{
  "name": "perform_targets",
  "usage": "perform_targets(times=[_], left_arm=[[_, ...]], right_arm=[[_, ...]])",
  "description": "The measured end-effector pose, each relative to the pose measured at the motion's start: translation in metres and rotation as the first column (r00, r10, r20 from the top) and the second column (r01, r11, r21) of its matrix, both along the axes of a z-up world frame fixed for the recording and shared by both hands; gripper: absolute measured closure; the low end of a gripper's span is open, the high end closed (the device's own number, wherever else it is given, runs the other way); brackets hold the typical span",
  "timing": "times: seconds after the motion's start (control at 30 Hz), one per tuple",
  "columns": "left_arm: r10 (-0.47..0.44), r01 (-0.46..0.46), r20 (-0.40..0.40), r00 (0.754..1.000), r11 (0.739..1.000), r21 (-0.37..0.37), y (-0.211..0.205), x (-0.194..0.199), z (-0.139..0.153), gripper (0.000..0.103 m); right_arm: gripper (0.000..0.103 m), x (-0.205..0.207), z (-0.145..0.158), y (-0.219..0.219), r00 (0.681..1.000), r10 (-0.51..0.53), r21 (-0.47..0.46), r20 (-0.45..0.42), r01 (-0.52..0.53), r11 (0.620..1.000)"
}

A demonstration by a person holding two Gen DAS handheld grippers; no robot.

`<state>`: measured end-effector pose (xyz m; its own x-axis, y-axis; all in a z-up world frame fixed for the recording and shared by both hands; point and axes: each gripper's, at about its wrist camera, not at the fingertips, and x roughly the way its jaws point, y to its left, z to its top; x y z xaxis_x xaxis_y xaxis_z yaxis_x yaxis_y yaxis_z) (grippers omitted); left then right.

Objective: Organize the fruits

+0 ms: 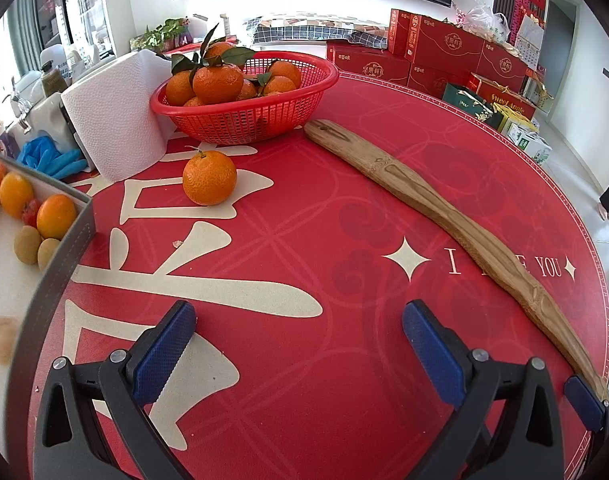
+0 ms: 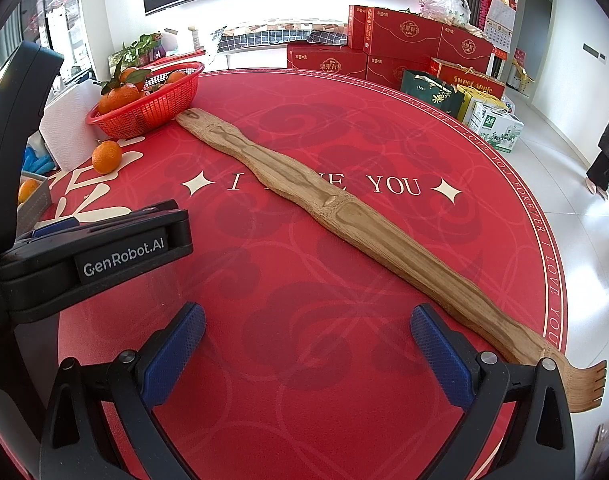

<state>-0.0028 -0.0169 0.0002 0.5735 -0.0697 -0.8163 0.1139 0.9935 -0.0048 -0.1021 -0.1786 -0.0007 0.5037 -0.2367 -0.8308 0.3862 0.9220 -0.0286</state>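
One orange [image 1: 209,177] (stem up)

Lighting: bright daylight, strongest at the left and right edges. Glare: white floor [image 2: 564,184] at right washed out; wall [image 1: 312,4] overexposed. Shadows: soft, short, under the loose orange [image 1: 209,177]. Distortion: heavy fisheye bending, dark vignette in corners. Focus: centre sharp; near-left edge blurred.
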Motion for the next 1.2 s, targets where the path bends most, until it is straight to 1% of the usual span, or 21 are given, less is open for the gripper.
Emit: perform_targets(times=[1.2], left_arm=[[0.0, 0.0, 0.0, 1.0, 1.0, 0.001, -0.0017, 0.0001, 0.0011, 0.0]], right_arm=[[0.0, -0.0001, -0.0002, 0.0002, 1.0, 0.0, 0.0, 0.001, 0.0, 1.0]])
